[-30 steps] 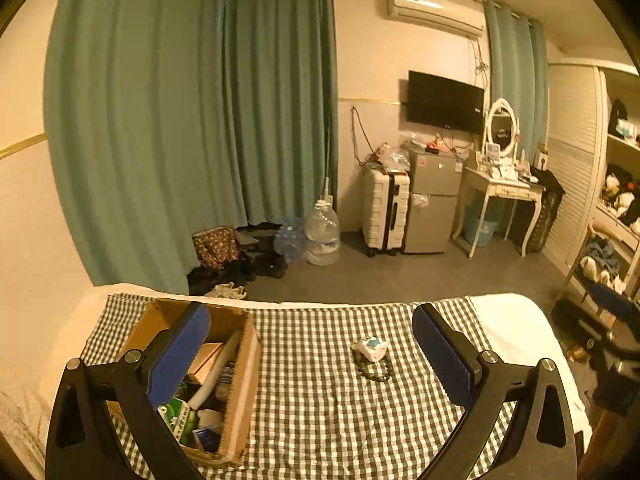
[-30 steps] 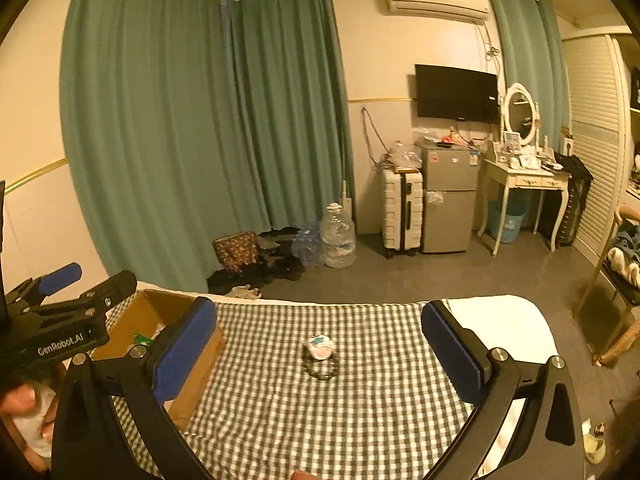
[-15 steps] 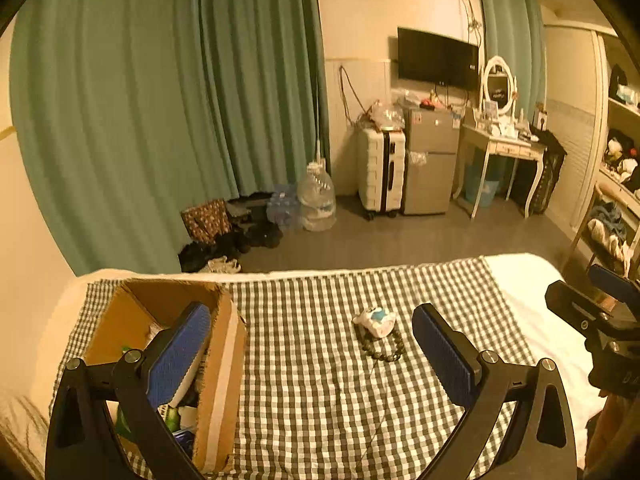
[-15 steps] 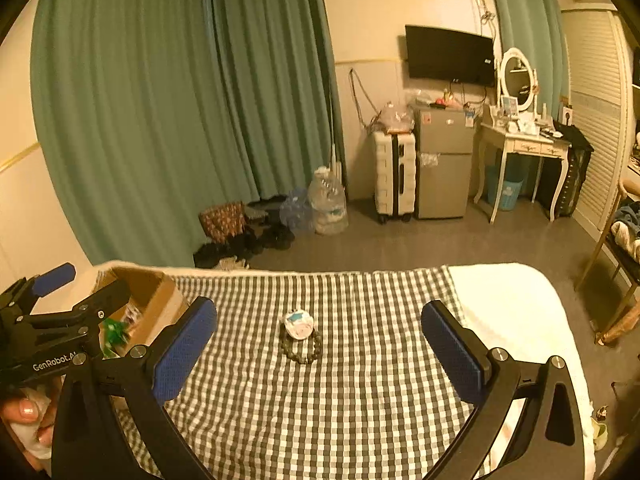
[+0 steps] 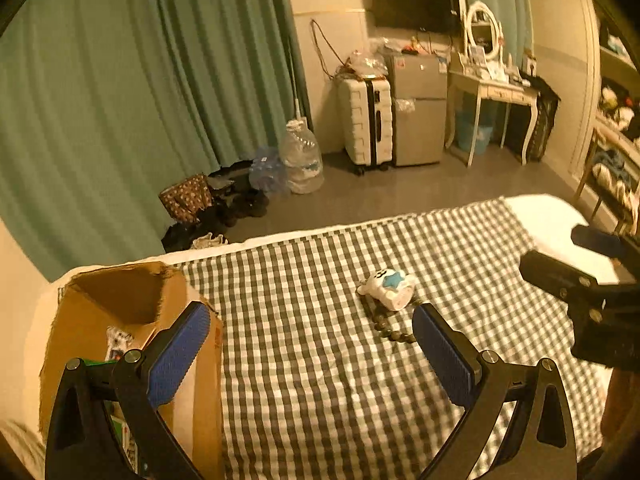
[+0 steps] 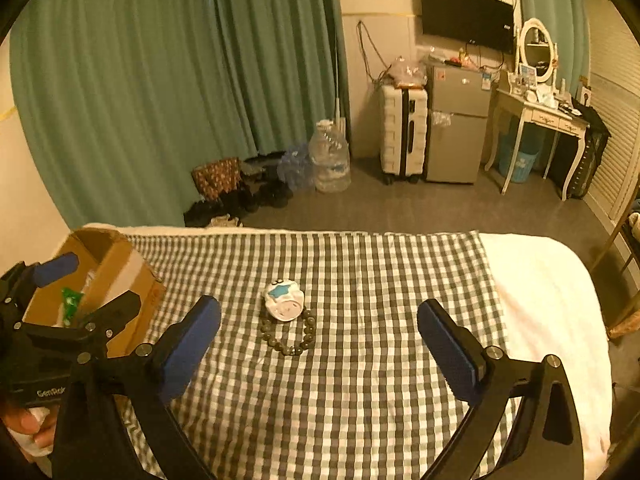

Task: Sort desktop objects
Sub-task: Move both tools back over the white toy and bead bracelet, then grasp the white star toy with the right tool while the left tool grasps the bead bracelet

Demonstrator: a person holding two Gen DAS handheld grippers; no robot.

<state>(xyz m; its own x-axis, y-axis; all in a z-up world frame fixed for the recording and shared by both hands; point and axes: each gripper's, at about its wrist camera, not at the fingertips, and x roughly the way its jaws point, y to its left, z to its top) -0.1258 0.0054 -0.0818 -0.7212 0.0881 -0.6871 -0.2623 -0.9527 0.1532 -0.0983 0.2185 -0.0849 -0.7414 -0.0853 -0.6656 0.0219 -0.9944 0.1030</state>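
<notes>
A small white plush toy with a blue star (image 6: 283, 301) lies on the checked cloth (image 6: 360, 360), touching a dark bead bracelet (image 6: 287, 336) just in front of it. Both also show in the left wrist view: the toy (image 5: 388, 286) and the bracelet (image 5: 386, 326). A cardboard box (image 5: 132, 320) with several items inside stands at the left; it also shows in the right wrist view (image 6: 108, 276). My left gripper (image 5: 308, 354) is open and empty, beside the box. My right gripper (image 6: 320, 346) is open and empty, above the cloth in front of the bracelet.
The cloth covers a white bed (image 6: 552, 304) whose far edge drops to the grey floor. Beyond stand a water jug (image 6: 330, 160), shoes and a bag (image 6: 218, 178), a white suitcase (image 6: 404, 132), a small fridge (image 6: 458, 124) and a dressing table (image 6: 536, 116).
Both grippers have tilted downward and moved closer to the cloth. The toy and bracelet now sit nearer in both views. The right gripper has entered the left wrist view at the right.
</notes>
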